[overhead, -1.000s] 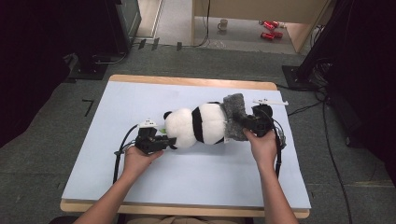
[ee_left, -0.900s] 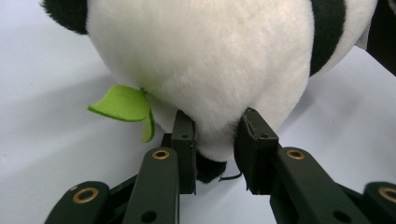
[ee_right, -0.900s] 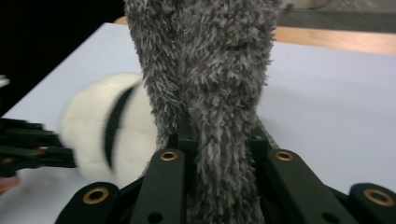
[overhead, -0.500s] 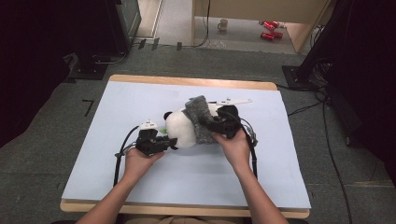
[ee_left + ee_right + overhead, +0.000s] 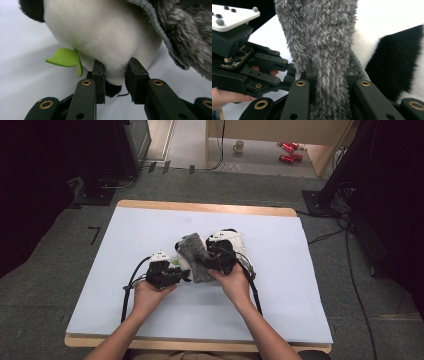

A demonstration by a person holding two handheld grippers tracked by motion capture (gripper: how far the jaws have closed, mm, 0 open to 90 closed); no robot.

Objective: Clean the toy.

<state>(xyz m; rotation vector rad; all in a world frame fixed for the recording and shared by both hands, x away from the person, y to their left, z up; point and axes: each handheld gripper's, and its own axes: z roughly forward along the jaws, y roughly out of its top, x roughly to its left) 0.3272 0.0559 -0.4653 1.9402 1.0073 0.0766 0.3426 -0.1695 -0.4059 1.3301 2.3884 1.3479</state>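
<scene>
A black-and-white plush panda (image 5: 234,241) lies on the white table (image 5: 140,230). A fuzzy grey cloth (image 5: 196,256) is draped over its middle. My left gripper (image 5: 183,272) is shut on a bulge of the panda's white plush (image 5: 100,30), next to a green felt leaf (image 5: 64,57); both pads (image 5: 98,72) press into the fur. My right gripper (image 5: 207,265) is shut on the grey cloth (image 5: 324,37), which stands up between its jaws. The panda's black-and-white fur (image 5: 397,62) lies just right of it. The two grippers sit close together.
The table's wooden far edge (image 5: 200,207) borders a grey carpet. A mug (image 5: 239,145) and red objects (image 5: 287,152) lie on the floor beyond. Black stands and cables (image 5: 350,255) flank the table's right side. Both gripper cables trail over the tabletop.
My right gripper has carried the grey cloth leftward across the panda, from its far end to near the left gripper. The left gripper has kept still on the panda.
</scene>
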